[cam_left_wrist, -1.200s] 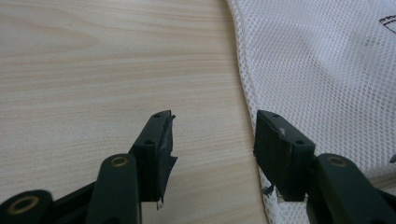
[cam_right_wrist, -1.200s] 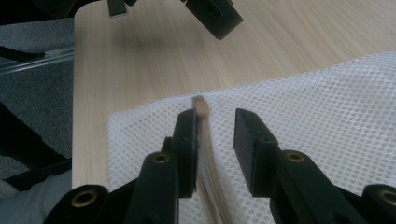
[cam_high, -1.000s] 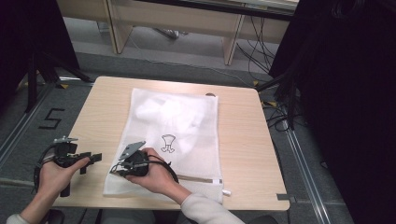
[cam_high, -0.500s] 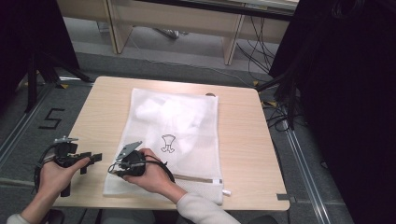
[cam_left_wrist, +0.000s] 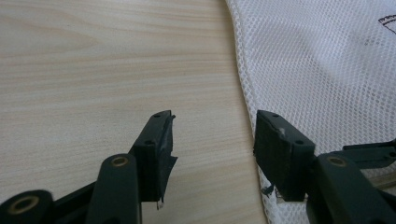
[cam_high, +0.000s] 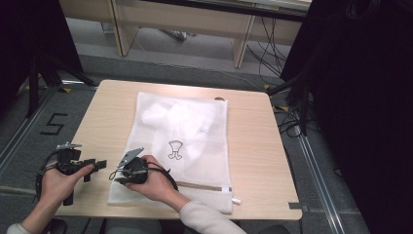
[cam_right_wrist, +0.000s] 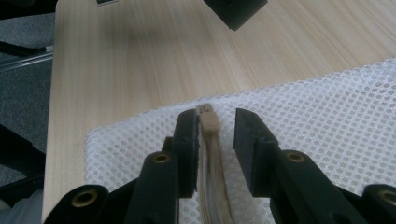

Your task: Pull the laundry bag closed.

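Leftmost, the left gripper (cam_high: 97,165) is held in the left hand (cam_high: 58,180) above the near left part of the wooden table (cam_high: 253,141), just beside the left edge of the white mesh laundry bag (cam_high: 204,161). In the left gripper view its jaws are seen spread wide over bare wood, with nothing between them; the right-hand pad (cam_left_wrist: 280,149) overlaps the edge of the mesh.

Next, the right gripper (cam_high: 119,176) is held in the right hand (cam_high: 153,183) over the near left corner of the bag. Its jaws have just been closing and are seen at a narrow gap, astride the beige zipper (cam_right_wrist: 212,154); the zipper's end tab (cam_right_wrist: 209,120) lies between the pads, and no pressing contact is made out.

Centrally, the bag is laid flat on the table, with white cloth (cam_high: 180,122) bunched inside toward its far end and a small dark printed figure (cam_high: 174,150) on its face. The zipper runs along the near edge to a white pull (cam_high: 236,200) at the right corner.
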A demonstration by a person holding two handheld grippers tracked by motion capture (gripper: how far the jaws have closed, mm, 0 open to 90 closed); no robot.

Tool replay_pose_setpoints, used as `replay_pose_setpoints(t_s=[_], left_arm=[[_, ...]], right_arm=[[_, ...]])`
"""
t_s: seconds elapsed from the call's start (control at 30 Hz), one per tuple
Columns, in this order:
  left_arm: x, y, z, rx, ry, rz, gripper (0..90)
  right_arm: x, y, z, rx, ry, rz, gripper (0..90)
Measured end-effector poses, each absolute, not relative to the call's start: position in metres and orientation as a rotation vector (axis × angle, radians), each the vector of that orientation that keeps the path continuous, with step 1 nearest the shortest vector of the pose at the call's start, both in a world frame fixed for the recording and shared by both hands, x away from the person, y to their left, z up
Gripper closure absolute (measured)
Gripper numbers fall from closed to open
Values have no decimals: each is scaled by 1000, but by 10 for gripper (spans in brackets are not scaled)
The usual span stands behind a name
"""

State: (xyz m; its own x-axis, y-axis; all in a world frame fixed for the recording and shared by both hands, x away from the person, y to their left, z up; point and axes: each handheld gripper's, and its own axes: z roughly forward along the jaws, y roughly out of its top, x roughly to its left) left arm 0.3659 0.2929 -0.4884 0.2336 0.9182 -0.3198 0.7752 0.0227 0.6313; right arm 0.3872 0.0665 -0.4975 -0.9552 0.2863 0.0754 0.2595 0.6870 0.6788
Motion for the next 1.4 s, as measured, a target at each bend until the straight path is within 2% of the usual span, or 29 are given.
replay_pose_setpoints(t_s=[0.37,0.47,0.67,1.13,1.4], left_arm=[[365,293,-488,1764,1570,253,474],[363,294,-489,1751,1571,252,476],[361,294,-488,1750,1583,240,477],[338,287,-481,1715,1482,166,459],[328,284,-483,1767,1418,101,462]], right_arm=[[391,77,-502,445,2880,1113,759],[390,79,-504,444,2910,1077,810],[392,80,-501,445,2923,1083,818],[399,75,-482,470,2914,1154,819],[402,76,-476,457,2905,1155,820]])
